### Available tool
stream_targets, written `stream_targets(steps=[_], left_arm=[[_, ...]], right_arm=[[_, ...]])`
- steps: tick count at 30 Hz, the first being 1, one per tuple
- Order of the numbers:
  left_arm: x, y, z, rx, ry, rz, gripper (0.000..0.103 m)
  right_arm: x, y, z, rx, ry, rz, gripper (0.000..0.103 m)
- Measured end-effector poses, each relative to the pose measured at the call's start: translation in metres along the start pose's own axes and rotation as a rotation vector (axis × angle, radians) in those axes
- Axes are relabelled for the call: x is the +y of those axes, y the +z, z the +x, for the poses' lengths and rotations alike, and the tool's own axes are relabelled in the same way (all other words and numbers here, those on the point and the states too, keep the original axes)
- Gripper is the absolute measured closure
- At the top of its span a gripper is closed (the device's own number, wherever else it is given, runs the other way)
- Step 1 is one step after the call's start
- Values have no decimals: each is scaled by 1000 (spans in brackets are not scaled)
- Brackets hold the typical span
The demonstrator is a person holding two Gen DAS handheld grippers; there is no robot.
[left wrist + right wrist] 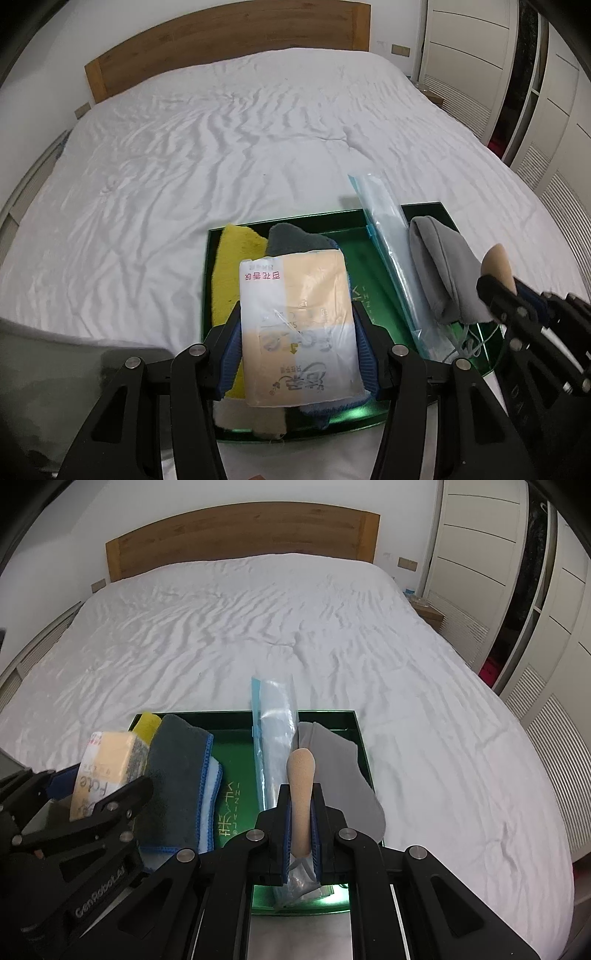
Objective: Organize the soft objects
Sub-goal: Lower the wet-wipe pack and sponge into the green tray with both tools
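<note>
Plastic-wrapped tissue pack [299, 328] clamped broadside in left gripper [299, 347], hanging over folded cloths [242, 266] at tray's nine o'clock, probably to land flat on them. Beige sponge [301, 801] pinched thin between right gripper [301, 830] pads, poised above clear bag [275, 734] and grey cloth [332, 771] at three o'clock. Green tray [373, 266] resting at six o'clock of white bed [236, 140], likely gathering everything soft.
</note>
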State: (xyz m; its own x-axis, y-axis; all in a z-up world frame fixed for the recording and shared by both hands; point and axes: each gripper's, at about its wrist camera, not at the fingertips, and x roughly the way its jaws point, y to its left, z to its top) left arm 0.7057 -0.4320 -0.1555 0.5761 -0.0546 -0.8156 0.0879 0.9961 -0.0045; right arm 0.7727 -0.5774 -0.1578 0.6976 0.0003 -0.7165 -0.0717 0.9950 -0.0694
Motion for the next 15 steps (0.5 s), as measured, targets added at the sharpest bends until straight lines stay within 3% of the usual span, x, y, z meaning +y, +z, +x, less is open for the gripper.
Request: stream_targets(steps=[15], left_arm=[[-3, 1, 21, 28, 8, 10, 55]], right_arm=[[1, -2, 28, 31, -8, -34, 95]])
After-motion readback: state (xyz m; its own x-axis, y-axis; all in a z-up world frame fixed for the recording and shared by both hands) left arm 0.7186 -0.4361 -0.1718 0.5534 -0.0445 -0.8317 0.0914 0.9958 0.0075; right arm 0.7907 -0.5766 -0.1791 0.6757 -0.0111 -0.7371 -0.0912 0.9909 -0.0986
